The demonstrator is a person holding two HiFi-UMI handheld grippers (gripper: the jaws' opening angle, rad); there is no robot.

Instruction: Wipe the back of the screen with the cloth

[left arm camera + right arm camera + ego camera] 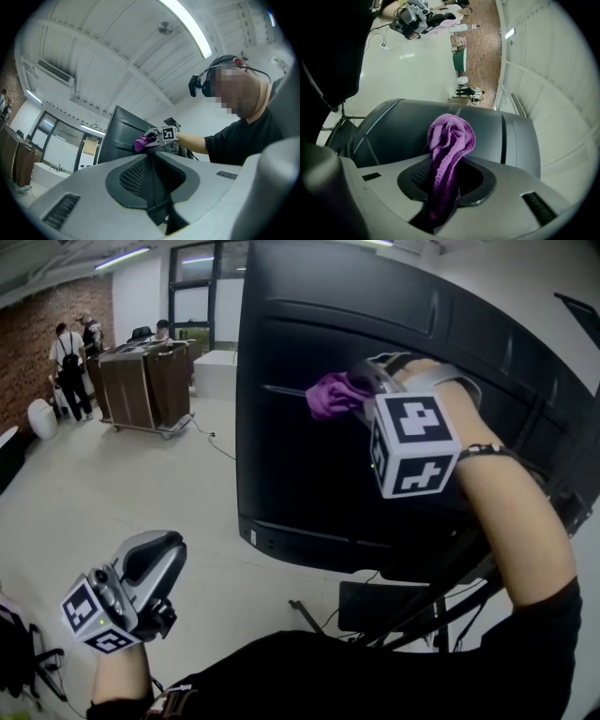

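A brown wooden cart (145, 381) stood on the pale floor (112, 484) far across the room, with 2 people (70, 357) beside it before a brick wall (33, 329). A white block (216, 371) sat below tall windows (192, 292). A cable (214, 440) trailed over the floor. Overhead ran a long strip light (185, 26) and a vented air unit (55, 72).

Big black flat screen (309, 427) stands ahead of you, to right, back facing you, on dark metal stand (417, 610) on pale floor (112, 484). Your right gripper (364, 388) raised at upper middle of that back; purple terry cloth (330, 396) pinched between its jaws, touching panel. Your left gripper (157, 554) low at left, well apart from screen, above floor. Brown wooden cart (145, 381) far behind, left of screen; people (70, 357) left of cart.
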